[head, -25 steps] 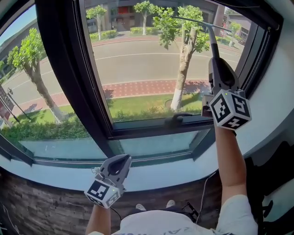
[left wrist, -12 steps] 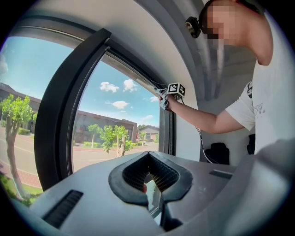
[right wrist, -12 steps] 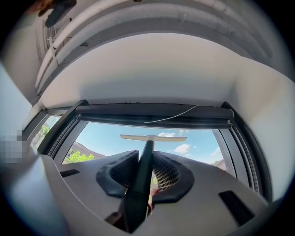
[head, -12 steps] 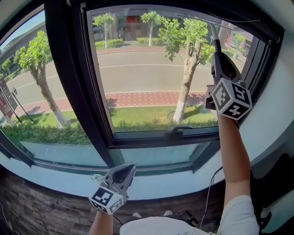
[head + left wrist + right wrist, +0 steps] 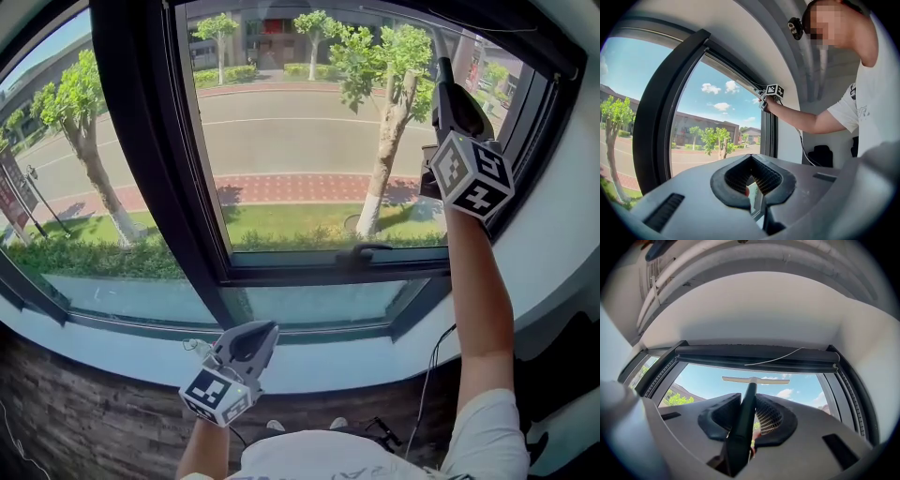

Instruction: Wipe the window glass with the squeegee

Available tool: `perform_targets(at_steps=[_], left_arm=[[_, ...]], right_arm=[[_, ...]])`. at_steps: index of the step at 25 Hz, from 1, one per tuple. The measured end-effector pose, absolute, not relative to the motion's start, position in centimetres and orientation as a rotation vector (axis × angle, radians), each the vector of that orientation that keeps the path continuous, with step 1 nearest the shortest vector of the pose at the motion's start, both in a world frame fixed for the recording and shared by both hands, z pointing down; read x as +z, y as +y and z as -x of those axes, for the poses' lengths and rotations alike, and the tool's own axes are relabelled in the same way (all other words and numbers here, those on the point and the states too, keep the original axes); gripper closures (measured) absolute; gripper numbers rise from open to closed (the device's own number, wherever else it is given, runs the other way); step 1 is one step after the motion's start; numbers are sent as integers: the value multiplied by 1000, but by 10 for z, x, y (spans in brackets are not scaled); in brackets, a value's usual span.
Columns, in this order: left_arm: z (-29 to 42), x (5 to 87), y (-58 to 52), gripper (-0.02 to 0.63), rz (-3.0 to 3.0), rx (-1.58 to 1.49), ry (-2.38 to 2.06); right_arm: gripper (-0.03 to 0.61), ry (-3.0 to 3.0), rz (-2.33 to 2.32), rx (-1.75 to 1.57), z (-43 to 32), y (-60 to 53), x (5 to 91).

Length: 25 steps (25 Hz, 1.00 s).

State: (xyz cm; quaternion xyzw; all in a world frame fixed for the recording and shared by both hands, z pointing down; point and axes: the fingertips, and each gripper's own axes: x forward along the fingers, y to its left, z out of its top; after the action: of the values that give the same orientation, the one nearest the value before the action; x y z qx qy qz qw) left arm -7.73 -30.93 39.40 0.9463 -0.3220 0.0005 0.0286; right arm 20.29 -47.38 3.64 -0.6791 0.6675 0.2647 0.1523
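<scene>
My right gripper (image 5: 448,94) is raised at the upper right of the window glass (image 5: 300,141), shut on the squeegee's dark handle (image 5: 442,67). In the right gripper view the handle (image 5: 746,408) runs up between the jaws to the pale blade (image 5: 755,379), which lies level against the glass just under the top frame. My left gripper (image 5: 246,342) hangs low by the sill with its jaws shut and nothing between them (image 5: 751,158). The left gripper view shows the raised arm and the right gripper's marker cube (image 5: 774,90) at the pane's top.
A thick dark mullion (image 5: 141,150) bounds the pane on the left, and a dark frame (image 5: 539,103) on the right. A window handle (image 5: 364,251) sits on the bottom rail. Below runs a white sill (image 5: 309,366). A cable (image 5: 427,375) hangs beside the right arm.
The right gripper has carried the squeegee up the pane, so the blade now sits near the top frame. The left gripper has stayed low by the sill.
</scene>
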Motion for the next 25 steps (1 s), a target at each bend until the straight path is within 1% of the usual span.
perform_targets(at_steps=[11, 25], left_arm=[[79, 395, -303, 597, -2896, 9, -1027], [78, 387, -302, 597, -2896, -22, -1052]], right_arm=[[479, 1906, 1936, 748, -216, -478, 41], [479, 1953, 1973, 723, -219, -473, 100]])
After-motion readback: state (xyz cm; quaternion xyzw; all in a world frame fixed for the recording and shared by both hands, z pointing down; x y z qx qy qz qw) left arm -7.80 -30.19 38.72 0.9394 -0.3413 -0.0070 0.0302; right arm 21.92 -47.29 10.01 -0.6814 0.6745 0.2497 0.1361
